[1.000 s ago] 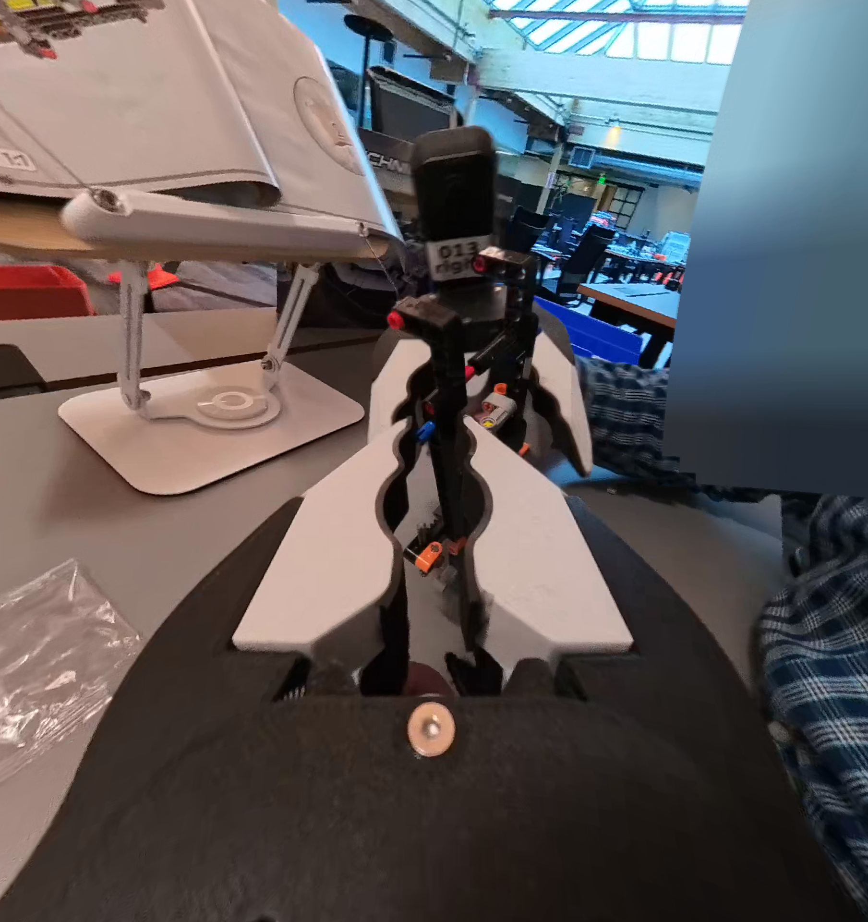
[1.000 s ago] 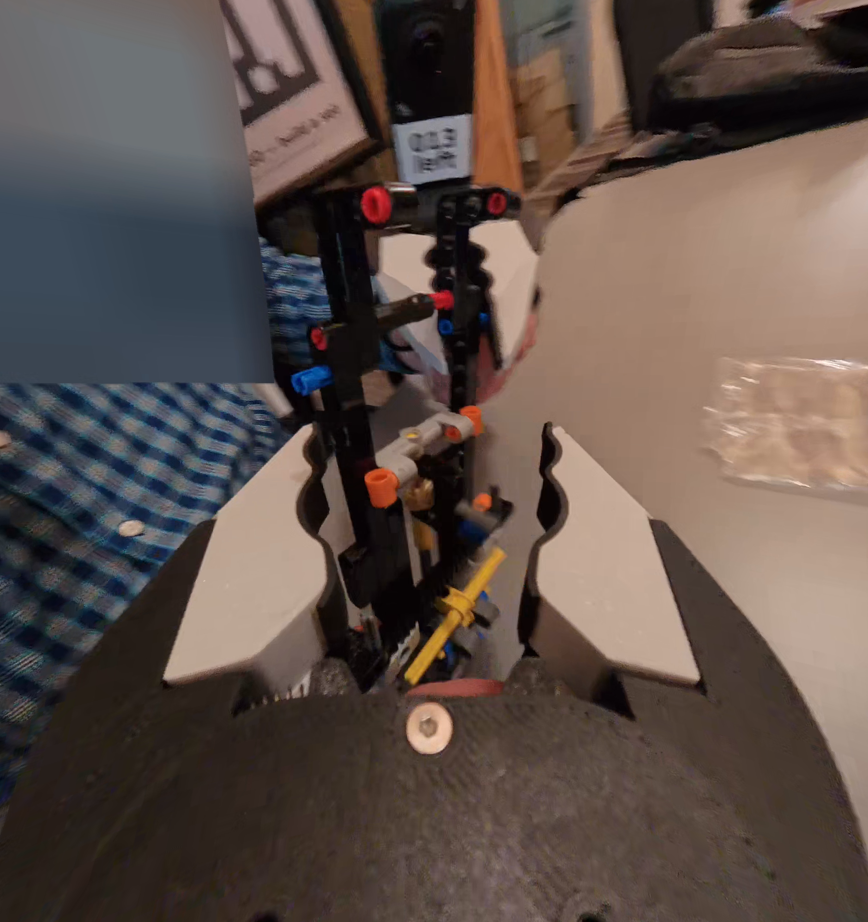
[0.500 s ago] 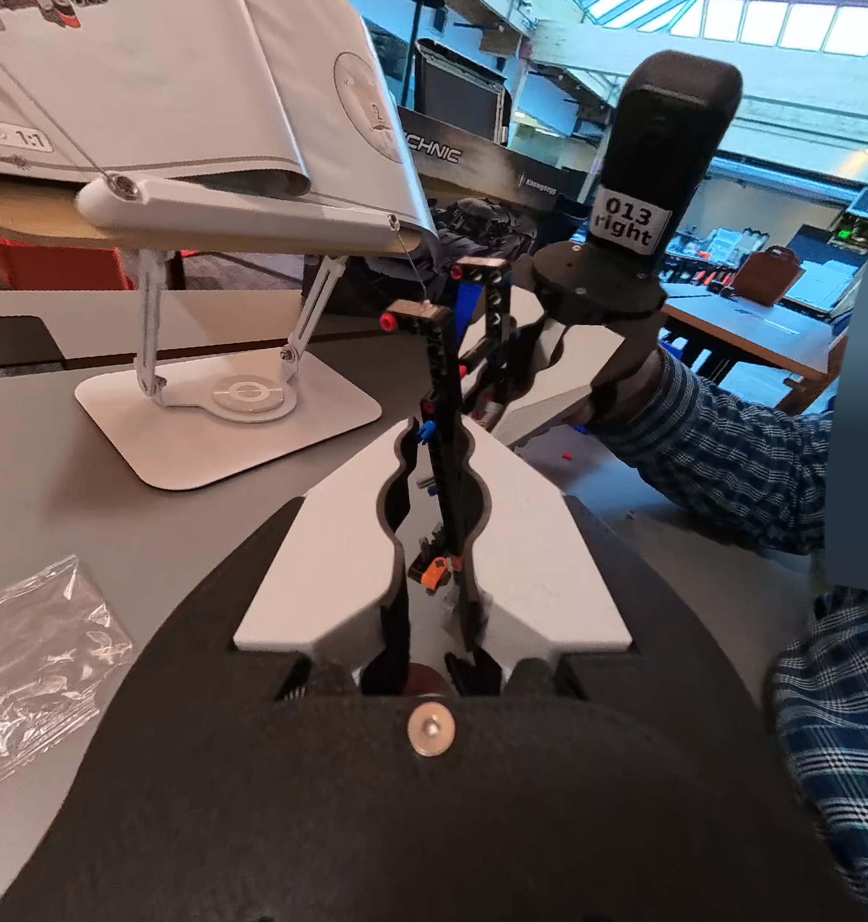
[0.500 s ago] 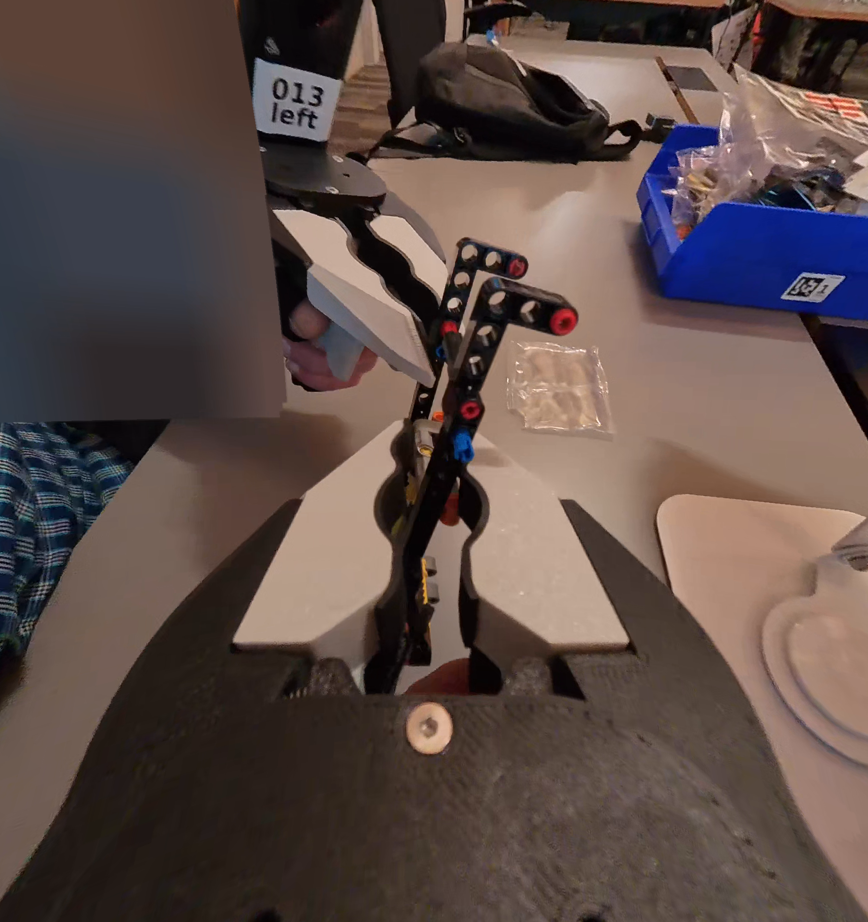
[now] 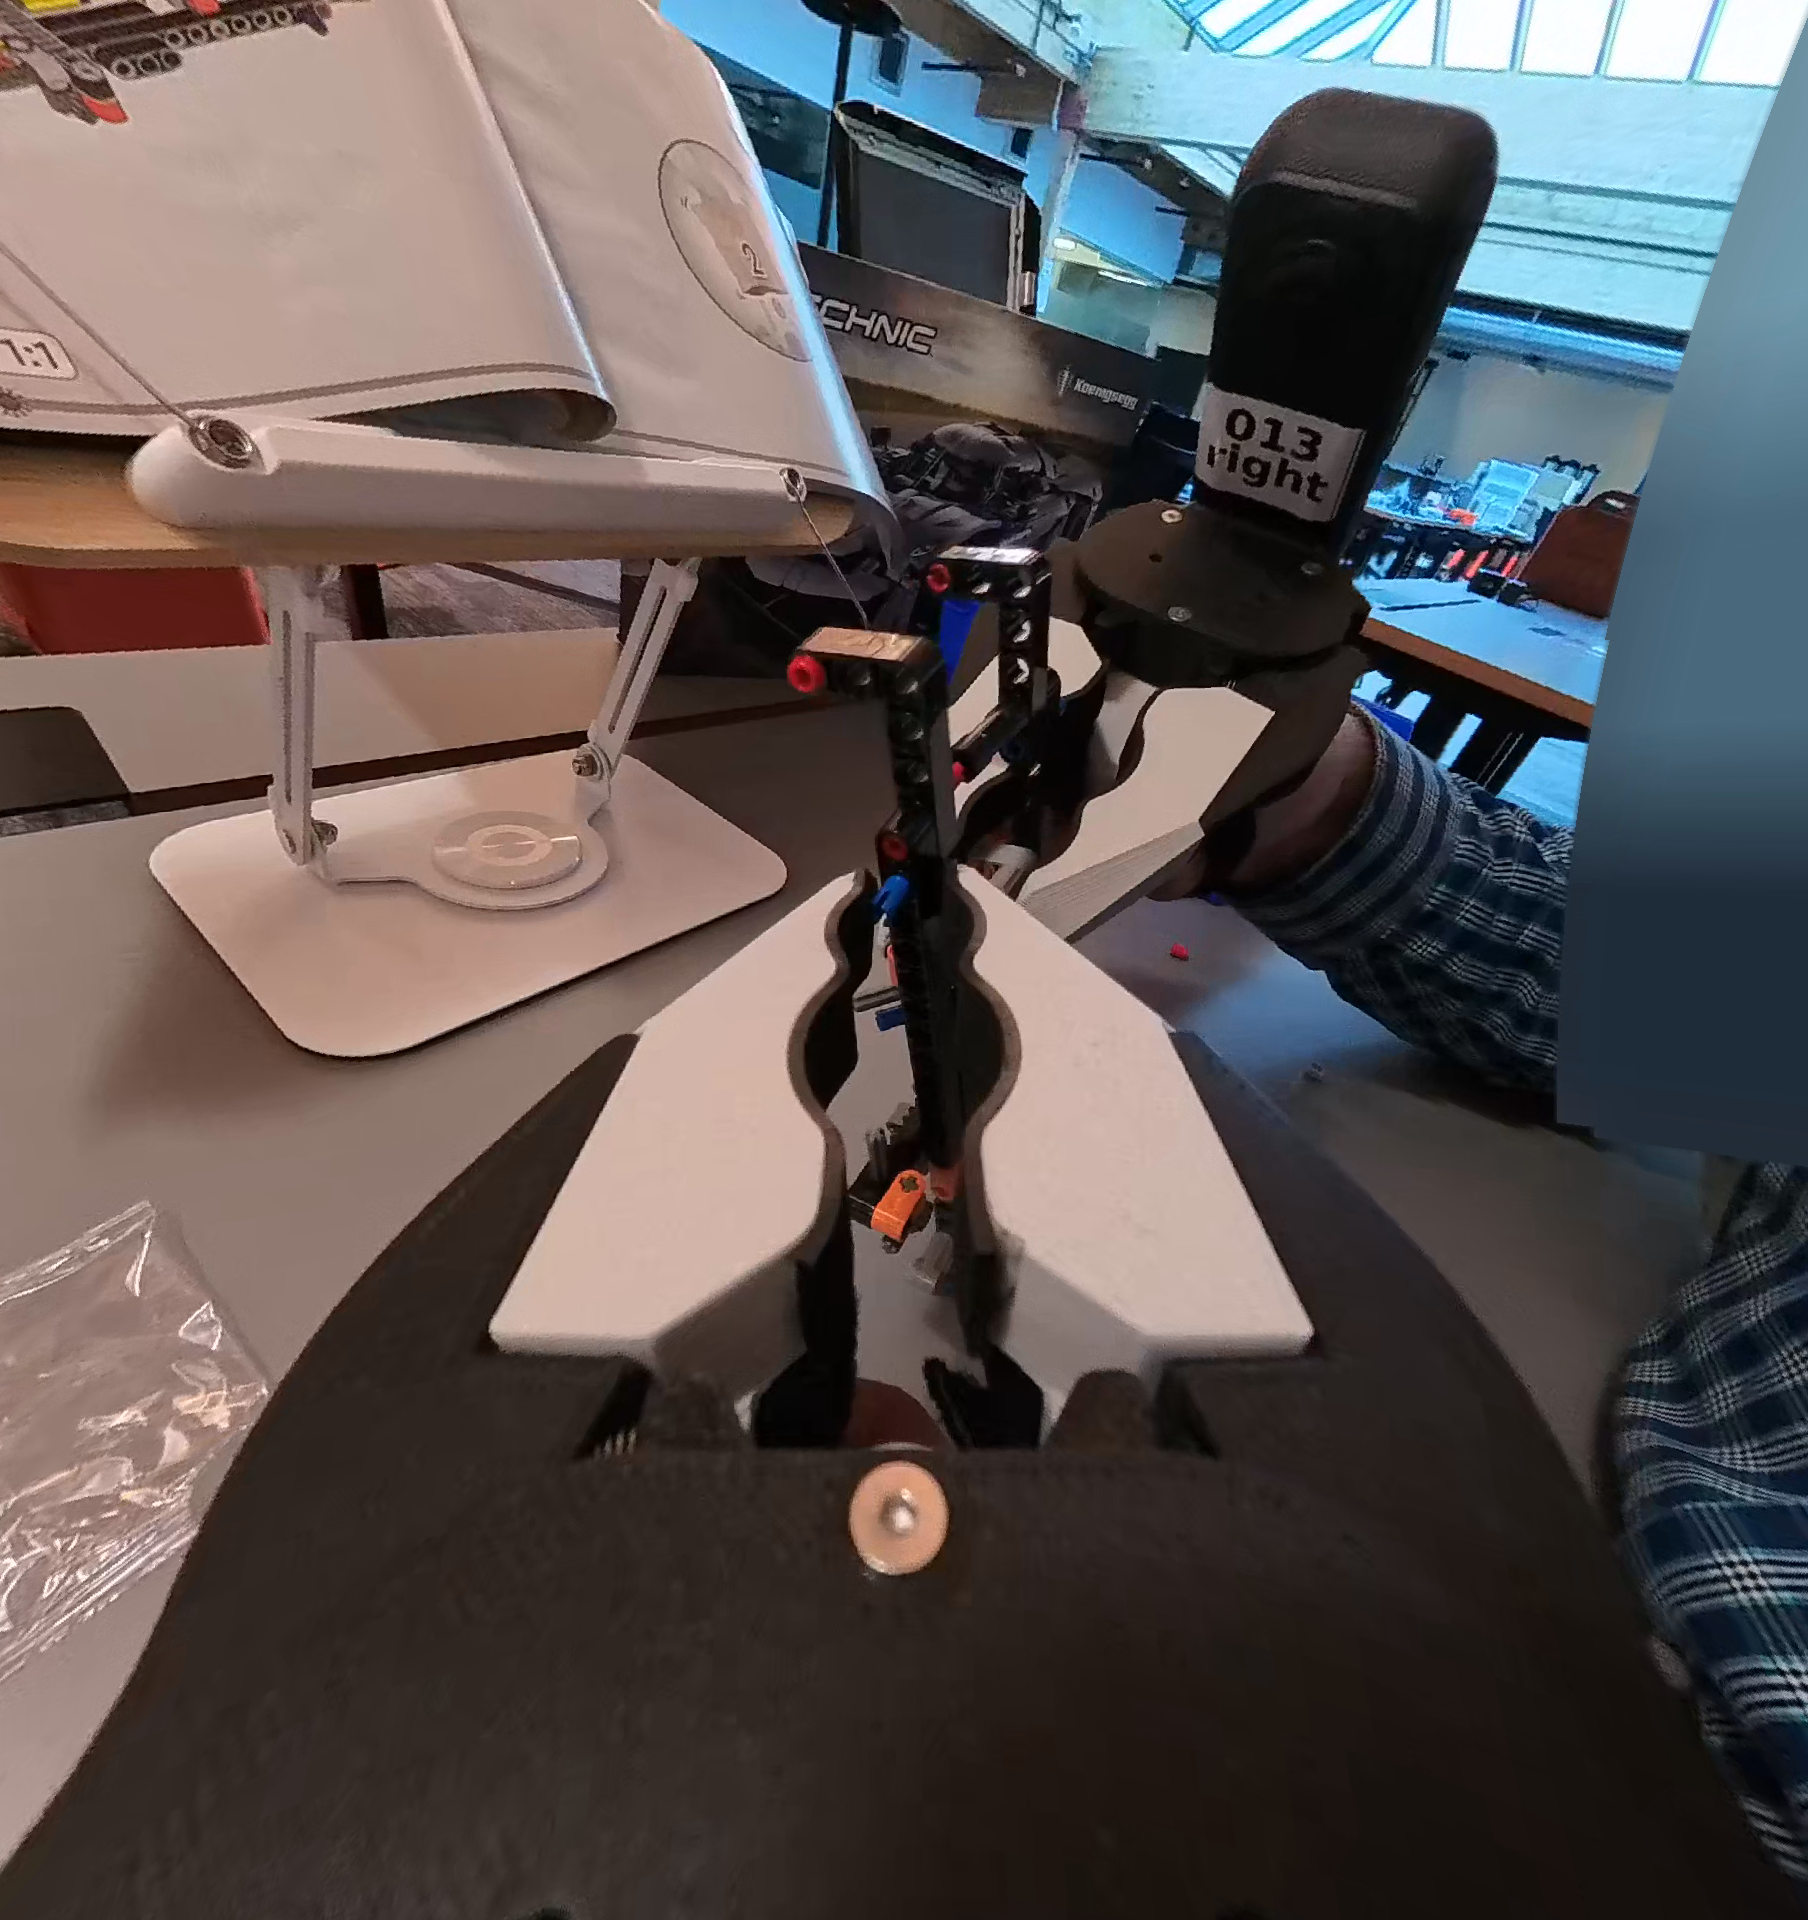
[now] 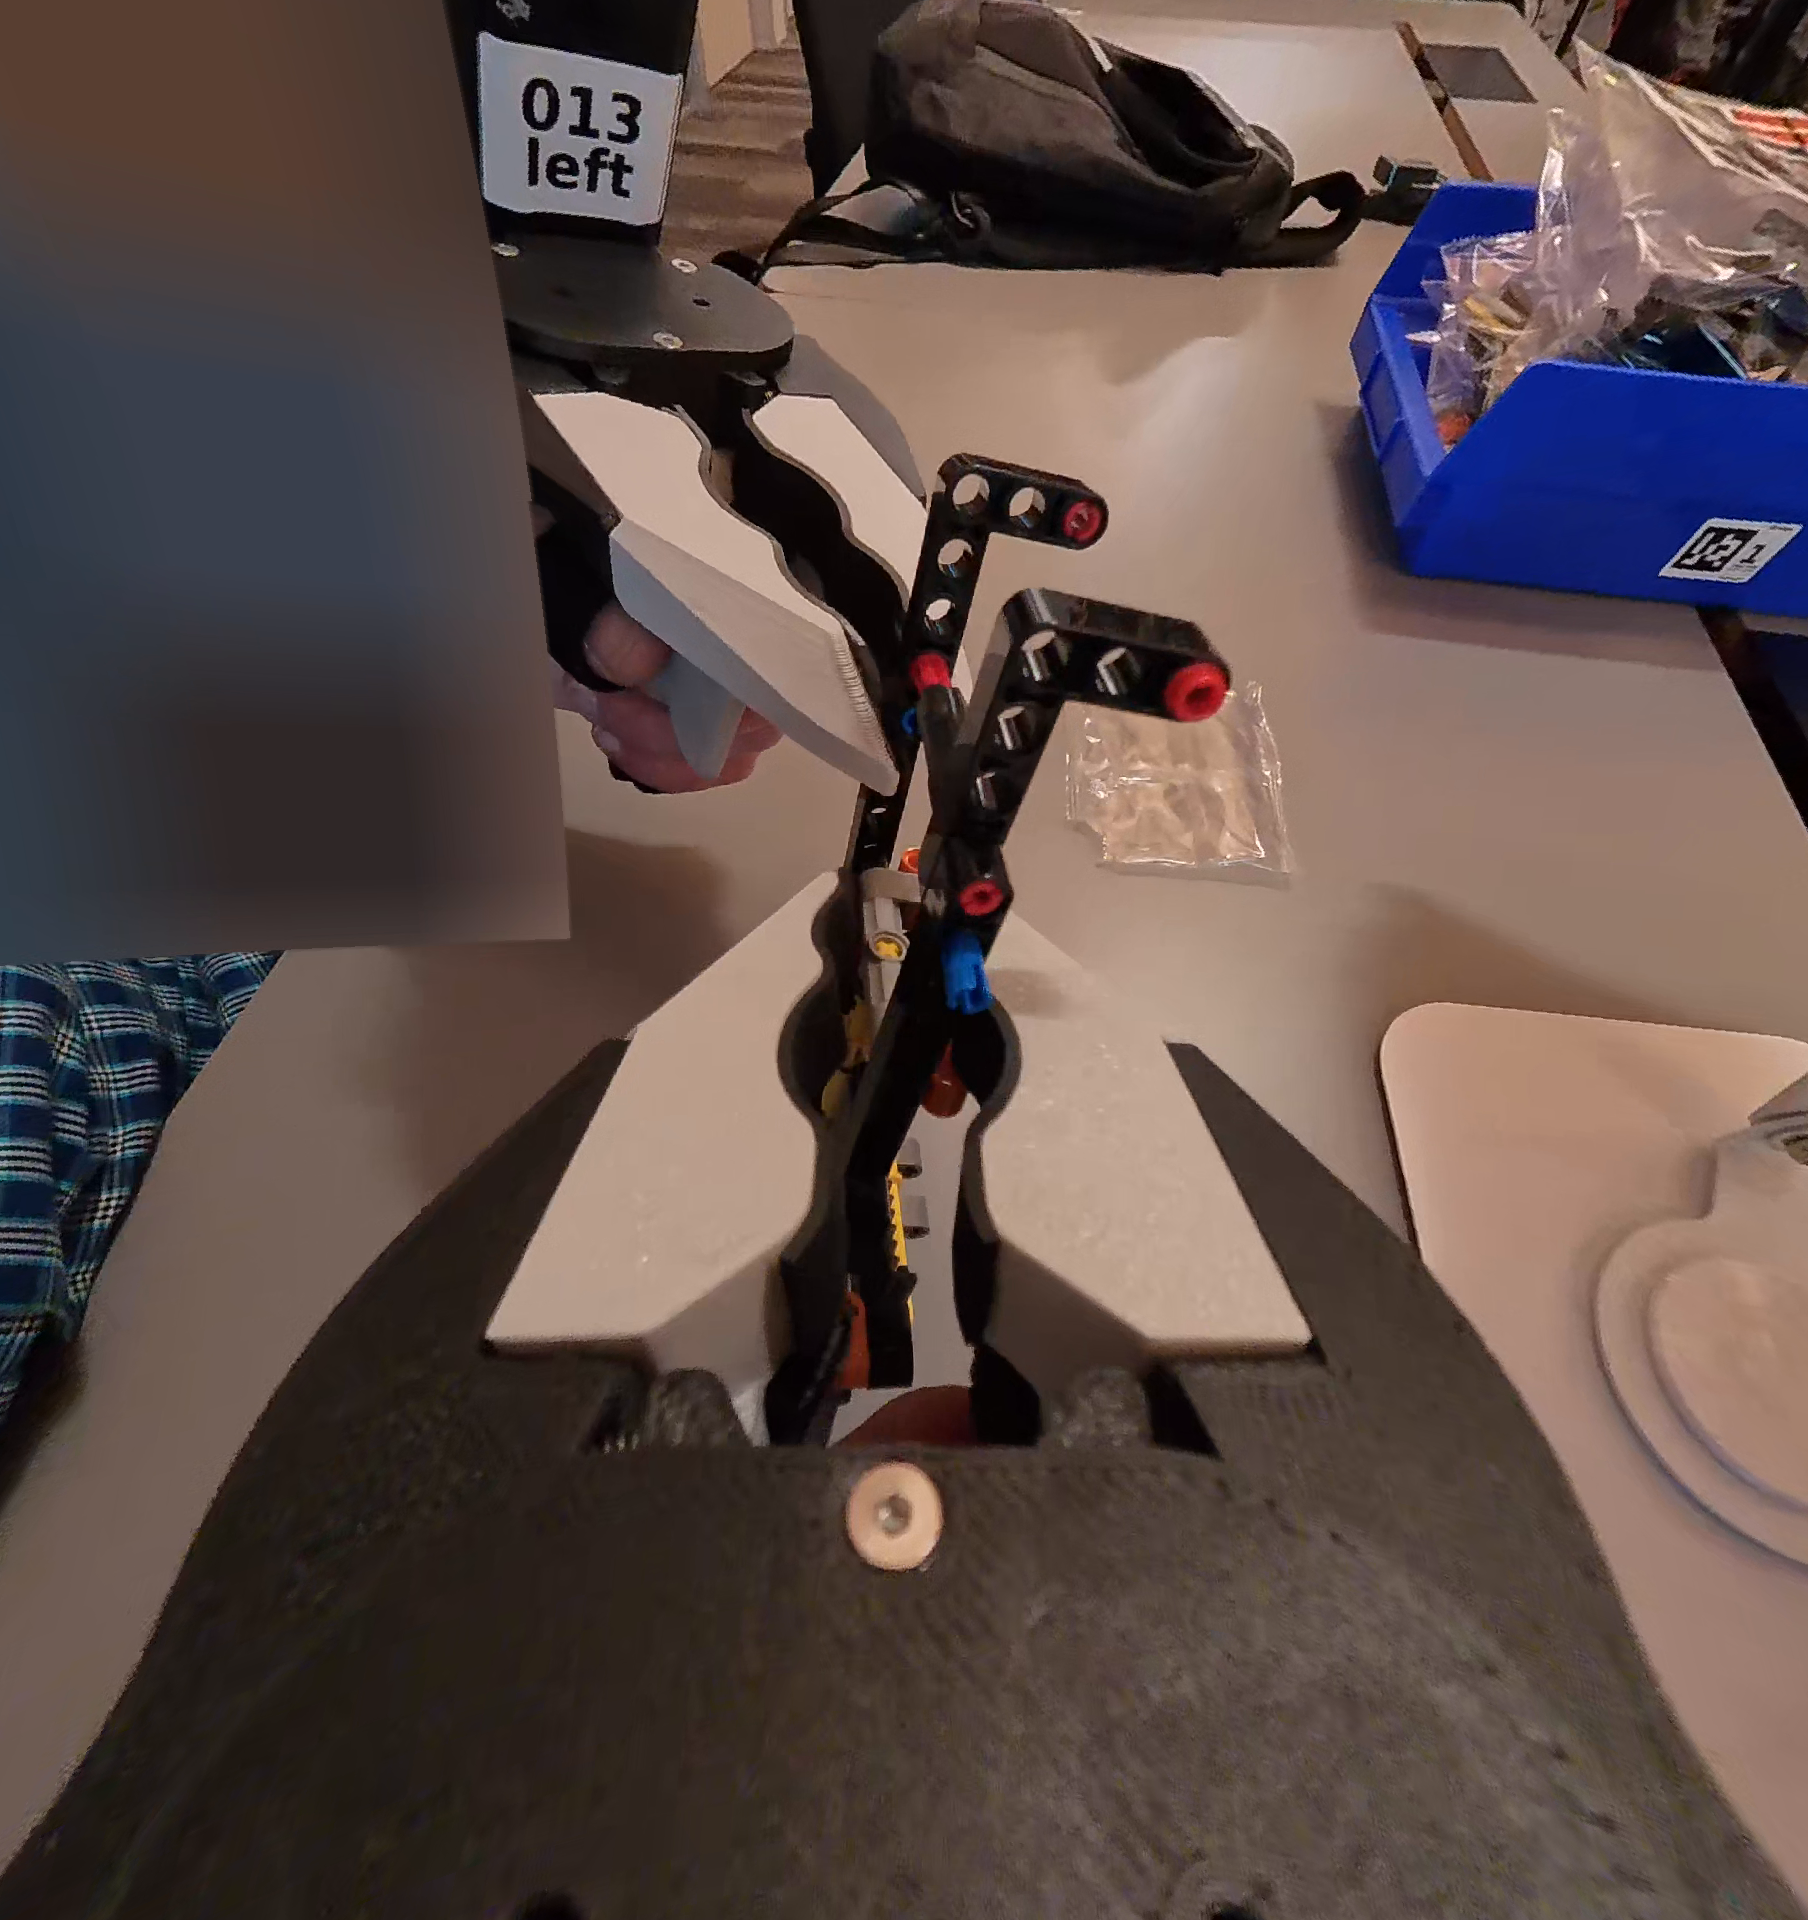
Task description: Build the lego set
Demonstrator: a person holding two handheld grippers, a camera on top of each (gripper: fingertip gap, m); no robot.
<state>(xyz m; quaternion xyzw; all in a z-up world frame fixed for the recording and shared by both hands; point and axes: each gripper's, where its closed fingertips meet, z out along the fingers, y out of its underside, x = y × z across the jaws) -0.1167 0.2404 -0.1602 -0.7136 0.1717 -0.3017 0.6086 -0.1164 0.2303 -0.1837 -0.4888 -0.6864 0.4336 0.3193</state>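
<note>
The Lego assembly is a frame of two black L-shaped beams with red and blue pins, orange and yellow bits lower down. My left gripper [image 5: 915, 894] is shut on the nearer beam [image 5: 921, 831], held upright above the grey table. My right gripper [image 6: 921, 914] is shut on the other beam [image 6: 993, 790] of the same assembly. Each gripper shows in the other's view: the right gripper [image 5: 1076, 790] behind the far beam, the left gripper [image 6: 895, 634] at upper left, a hand on its handle. The lower end of the assembly is hidden between the fingers.
An open instruction booklet [image 5: 360, 260] rests on a white stand whose base [image 5: 464, 914] also shows in the right wrist view [image 6: 1606, 1247]. A clear plastic bag [image 5: 69, 1403] [image 6: 1170, 790] lies on the table. A blue bin of bagged parts [image 6: 1606, 447] and a black backpack [image 6: 1066, 156] sit farther off. A tiny red piece [image 5: 1178, 950] lies loose. My left and right fingertips are right by each other.
One second ago the right gripper's fingers stood apart around the assembly; they have closed on it. The two grippers have swung from facing each other to an angle. Little has moved since half a second ago.
</note>
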